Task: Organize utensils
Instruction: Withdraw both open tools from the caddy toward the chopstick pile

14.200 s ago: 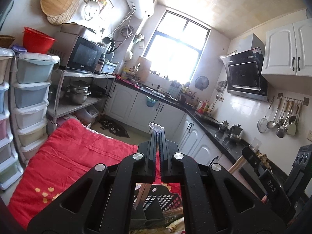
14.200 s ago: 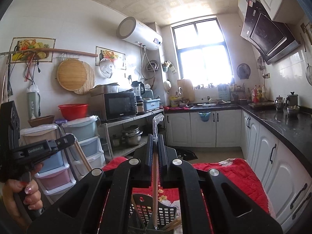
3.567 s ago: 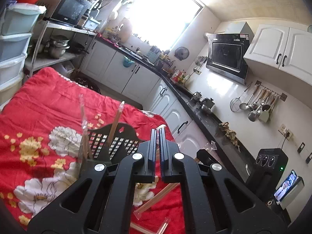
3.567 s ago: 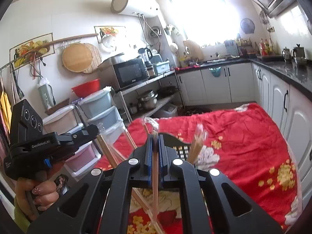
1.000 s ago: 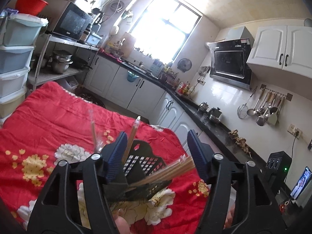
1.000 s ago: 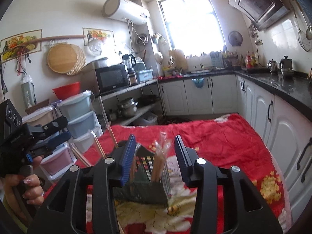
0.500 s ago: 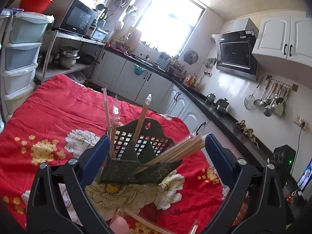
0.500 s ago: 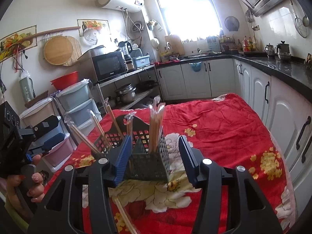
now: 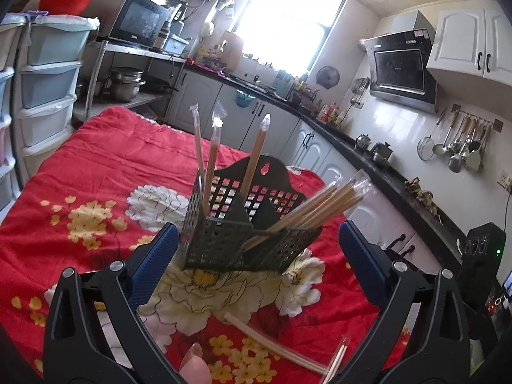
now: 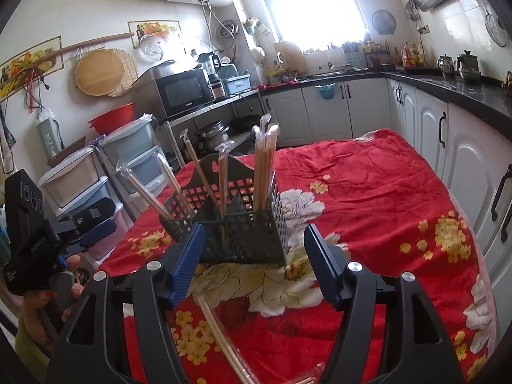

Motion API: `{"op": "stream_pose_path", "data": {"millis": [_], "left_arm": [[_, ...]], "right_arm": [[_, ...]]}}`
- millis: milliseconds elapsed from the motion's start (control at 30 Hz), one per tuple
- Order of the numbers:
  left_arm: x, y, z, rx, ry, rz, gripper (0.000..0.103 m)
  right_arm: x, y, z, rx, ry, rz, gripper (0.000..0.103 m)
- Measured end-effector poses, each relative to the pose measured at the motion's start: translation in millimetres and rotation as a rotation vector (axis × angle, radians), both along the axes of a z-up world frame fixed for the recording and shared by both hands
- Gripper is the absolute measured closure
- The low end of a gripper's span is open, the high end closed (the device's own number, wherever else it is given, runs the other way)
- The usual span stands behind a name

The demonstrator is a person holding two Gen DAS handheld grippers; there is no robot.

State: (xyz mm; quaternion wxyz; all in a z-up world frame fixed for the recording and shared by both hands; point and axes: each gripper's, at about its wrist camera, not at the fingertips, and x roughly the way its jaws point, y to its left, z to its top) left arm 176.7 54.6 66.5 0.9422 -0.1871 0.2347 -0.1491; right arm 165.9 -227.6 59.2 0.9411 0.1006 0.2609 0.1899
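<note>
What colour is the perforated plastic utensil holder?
Black; the perforated plastic utensil holder shows best in the left wrist view.

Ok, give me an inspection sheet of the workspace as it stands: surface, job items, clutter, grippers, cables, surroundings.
Surface: red floral cloth, rumpled.
Job's things: black mesh utensil holder upright on the cloth, wrapped chopsticks standing and leaning in its compartments; loose wrapped chopsticks lying in front of it.
Clutter: nothing else seen on the cloth.
Grippers: left gripper open, empty; right gripper open, empty, jaws just been opening; both face the holder.
Cables: one runs up the wall tiles to a socket.
Surroundings: kitchen counter, microwave, plastic drawers, hanging ladles.
</note>
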Motion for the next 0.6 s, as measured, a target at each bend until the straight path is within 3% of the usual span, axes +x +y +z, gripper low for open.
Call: {"op": "stream_pose_path", "data": {"millis": [600], "left_arm": [[-2, -10, -43, 0.021, 0.156, -0.024, 0.011]], "right_arm": [[-17, 2, -36, -0.032, 0.139, 0.028, 0.039]]}}
